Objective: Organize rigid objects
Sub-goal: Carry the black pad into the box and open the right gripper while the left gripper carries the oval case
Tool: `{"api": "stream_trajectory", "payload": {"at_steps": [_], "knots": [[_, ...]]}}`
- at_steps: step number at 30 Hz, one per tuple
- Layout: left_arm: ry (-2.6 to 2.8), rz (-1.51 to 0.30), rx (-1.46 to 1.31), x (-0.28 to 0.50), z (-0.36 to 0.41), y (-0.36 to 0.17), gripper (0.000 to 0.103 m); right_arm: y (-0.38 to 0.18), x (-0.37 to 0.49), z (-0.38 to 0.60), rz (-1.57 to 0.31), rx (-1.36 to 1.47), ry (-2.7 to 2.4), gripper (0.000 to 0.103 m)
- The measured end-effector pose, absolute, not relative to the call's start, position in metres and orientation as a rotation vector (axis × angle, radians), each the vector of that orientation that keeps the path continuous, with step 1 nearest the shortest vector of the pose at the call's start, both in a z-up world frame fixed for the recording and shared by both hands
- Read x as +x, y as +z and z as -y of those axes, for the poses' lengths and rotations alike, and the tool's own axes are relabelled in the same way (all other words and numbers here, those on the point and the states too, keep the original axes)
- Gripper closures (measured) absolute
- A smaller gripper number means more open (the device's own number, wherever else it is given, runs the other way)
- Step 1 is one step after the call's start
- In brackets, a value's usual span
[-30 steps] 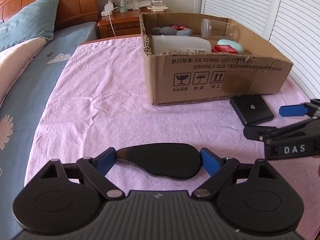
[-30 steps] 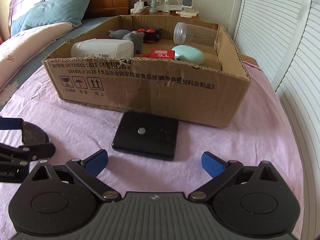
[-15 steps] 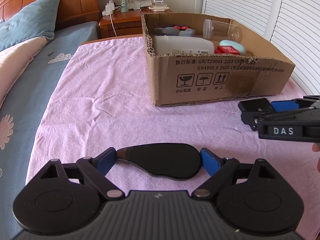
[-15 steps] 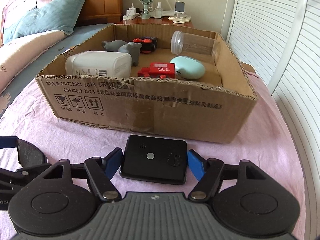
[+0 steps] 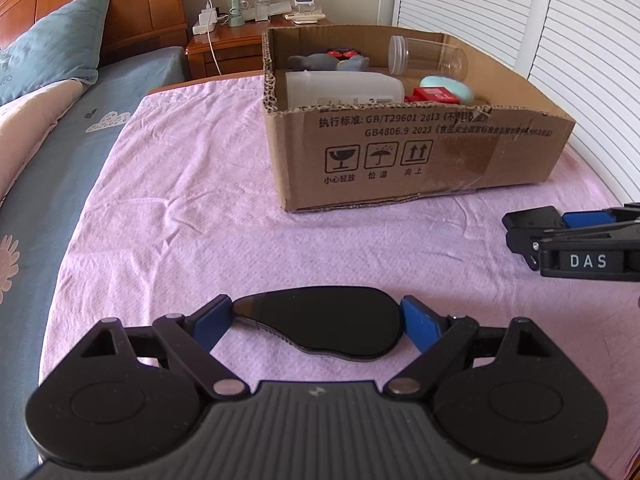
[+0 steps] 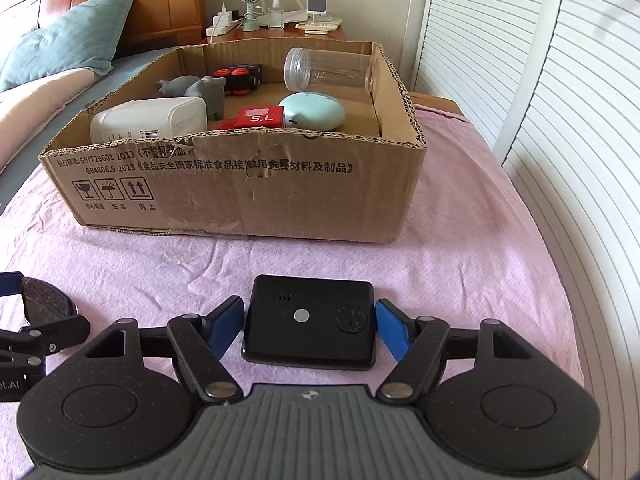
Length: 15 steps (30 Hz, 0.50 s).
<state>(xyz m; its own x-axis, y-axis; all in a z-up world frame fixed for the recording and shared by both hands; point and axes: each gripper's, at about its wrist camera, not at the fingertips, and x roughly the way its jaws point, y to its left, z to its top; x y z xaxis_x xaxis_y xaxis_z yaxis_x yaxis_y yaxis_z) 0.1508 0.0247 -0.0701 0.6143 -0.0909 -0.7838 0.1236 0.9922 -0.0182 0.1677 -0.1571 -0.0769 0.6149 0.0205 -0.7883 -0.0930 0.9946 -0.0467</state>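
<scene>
The left gripper [image 5: 318, 316] has its jaws closed on a black oval object [image 5: 320, 322]: the two blue pads touch its narrow ends, and the object lies flat between them on the pink sheet [image 5: 180, 200] of the bed. I judge that this grasp is ready for lifting; it is better to raise it straight up first, because the object is thin and smooth and could turn between the pads if it is dragged on the cloth. Ahead of these jaws and a little to the right stands the cardboard box [image 5: 420, 160], already holding a white container, a clear jar, a red box, a mint case and grey toys, so free room is mostly in its near right part. More to the right, the right gripper [image 6: 310, 322] has its jaws nearly closed around a black flat device [image 6: 310, 326]; the pads are at its short sides, but I cannot tell whether they already press. The box wall [image 6: 248, 196] rises directly ahead of these jaws, so the device must clear this torn edge. The shutters stand near on the right, so there is little room on that side.
</scene>
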Motion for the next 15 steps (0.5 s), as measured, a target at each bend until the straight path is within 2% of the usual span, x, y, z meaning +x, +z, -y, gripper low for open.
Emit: {"api": "stream_trajectory", "payload": {"at_steps": [15], "knots": [[-0.182,-0.916,0.057,0.1495,-0.0270,-0.0673,0.014,-0.0696,0.1637,0.1641,-0.908,-0.109,0.142,0.029]]}}
